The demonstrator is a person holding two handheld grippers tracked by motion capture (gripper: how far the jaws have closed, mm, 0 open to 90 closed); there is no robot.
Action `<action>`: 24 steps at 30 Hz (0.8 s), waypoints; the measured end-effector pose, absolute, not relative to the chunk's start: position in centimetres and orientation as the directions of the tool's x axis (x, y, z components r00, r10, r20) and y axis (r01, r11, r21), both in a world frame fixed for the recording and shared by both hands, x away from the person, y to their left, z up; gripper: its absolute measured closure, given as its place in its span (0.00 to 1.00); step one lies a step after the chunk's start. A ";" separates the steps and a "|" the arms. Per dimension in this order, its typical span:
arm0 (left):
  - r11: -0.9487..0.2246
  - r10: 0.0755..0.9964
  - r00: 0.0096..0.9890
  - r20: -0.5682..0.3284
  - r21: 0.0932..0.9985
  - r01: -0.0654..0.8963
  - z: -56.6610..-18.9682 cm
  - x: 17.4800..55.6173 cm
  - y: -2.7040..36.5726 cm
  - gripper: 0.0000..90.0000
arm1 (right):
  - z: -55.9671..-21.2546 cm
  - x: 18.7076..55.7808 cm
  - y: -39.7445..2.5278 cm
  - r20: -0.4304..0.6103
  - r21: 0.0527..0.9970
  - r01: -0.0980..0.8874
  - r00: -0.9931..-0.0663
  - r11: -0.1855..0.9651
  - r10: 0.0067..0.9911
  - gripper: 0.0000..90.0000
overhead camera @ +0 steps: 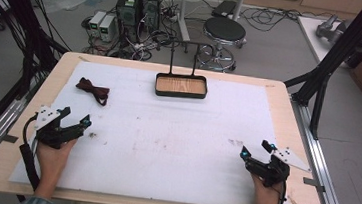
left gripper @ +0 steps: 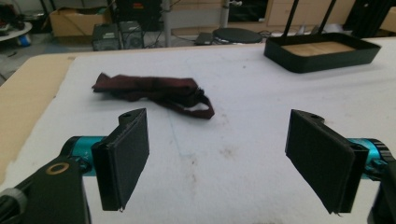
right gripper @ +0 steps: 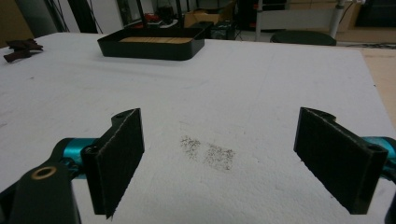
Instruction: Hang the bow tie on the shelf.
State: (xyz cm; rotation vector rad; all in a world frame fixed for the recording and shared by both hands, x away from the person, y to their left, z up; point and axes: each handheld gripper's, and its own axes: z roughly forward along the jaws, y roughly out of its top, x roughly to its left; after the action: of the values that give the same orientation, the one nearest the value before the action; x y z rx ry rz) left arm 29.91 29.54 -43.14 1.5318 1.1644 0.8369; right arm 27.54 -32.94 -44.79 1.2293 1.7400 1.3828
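Note:
A dark red bow tie (overhead camera: pixel 92 90) lies crumpled on the white mat at the back left; in the left gripper view the bow tie (left gripper: pixel 154 91) sits just beyond the jaws. A black tray with a wooden floor (overhead camera: pixel 180 86) stands at the back middle, under a thin black stand. My left gripper (overhead camera: pixel 75 119) rests near the left edge, open and holding nothing, a short way in front of the bow tie. My right gripper (overhead camera: pixel 256 148) rests at the front right, open with nothing between its jaws. In its own view my right gripper (right gripper: pixel 219 158) faces the tray (right gripper: pixel 151 46).
The white mat (overhead camera: pixel 164 145) covers most of the wooden table (overhead camera: pixel 288 117) and carries dark smudges (right gripper: pixel 208 152). Beyond the far edge stand a stool (overhead camera: pixel 224 32), computer cases (overhead camera: pixel 138 7) and loose cables. A black frame leg (overhead camera: pixel 322 70) rises at the right.

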 end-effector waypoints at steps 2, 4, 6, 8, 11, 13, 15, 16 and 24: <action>-0.035 0.950 0.308 -0.044 0.969 0.246 -42.7 30.1 29.6 0.25 | -44.8 27.5 -32.9 0.091 0.955 0.296 -0.397 0.034 0.913 0.17; -0.035 0.944 0.327 -0.048 0.969 0.244 -42.3 30.5 29.8 0.24 | -44.8 27.5 -32.9 0.094 0.954 0.298 -0.396 0.032 0.913 0.17; -0.039 0.940 0.338 -0.047 0.969 0.245 -42.0 30.9 30.0 0.25 | -44.8 27.5 -32.9 0.090 0.954 0.298 -0.397 0.036 0.913 0.17; -0.031 0.939 0.339 -0.055 0.969 0.244 -41.6 31.5 30.5 0.24 | -44.8 27.5 -32.9 0.087 0.954 0.296 -0.399 0.038 0.913 0.17; -0.022 0.939 0.337 -0.068 0.966 0.256 -41.1 32.8 31.3 0.23 | -44.8 27.5 -32.9 0.085 0.954 0.297 -0.399 0.041 0.913 0.17; -0.034 0.940 0.335 -0.059 0.964 0.266 -40.6 33.8 32.0 0.23 | -44.8 27.5 -32.9 0.091 0.953 0.301 -0.395 0.035 0.914 0.17; -0.057 0.937 0.348 -0.044 0.960 0.274 -40.1 34.9 32.7 0.23 | -44.8 27.5 -32.9 0.088 0.954 0.299 -0.394 0.037 0.915 0.17; -0.066 0.935 0.353 -0.035 0.960 0.271 -39.9 35.2 32.9 0.25 | -44.8 27.5 -32.9 0.087 0.954 0.298 -0.394 0.037 0.915 0.17; -0.084 0.905 0.420 -0.062 0.944 0.320 -38.4 40.4 35.4 0.31 | -44.8 27.5 -32.9 0.082 0.955 0.295 -0.396 0.043 0.915 0.17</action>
State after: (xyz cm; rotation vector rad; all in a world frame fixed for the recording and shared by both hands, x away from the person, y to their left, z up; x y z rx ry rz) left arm 40.40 35.43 -38.37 1.6329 1.0941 0.7033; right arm 27.46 -32.86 -44.78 1.2225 1.7431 1.3705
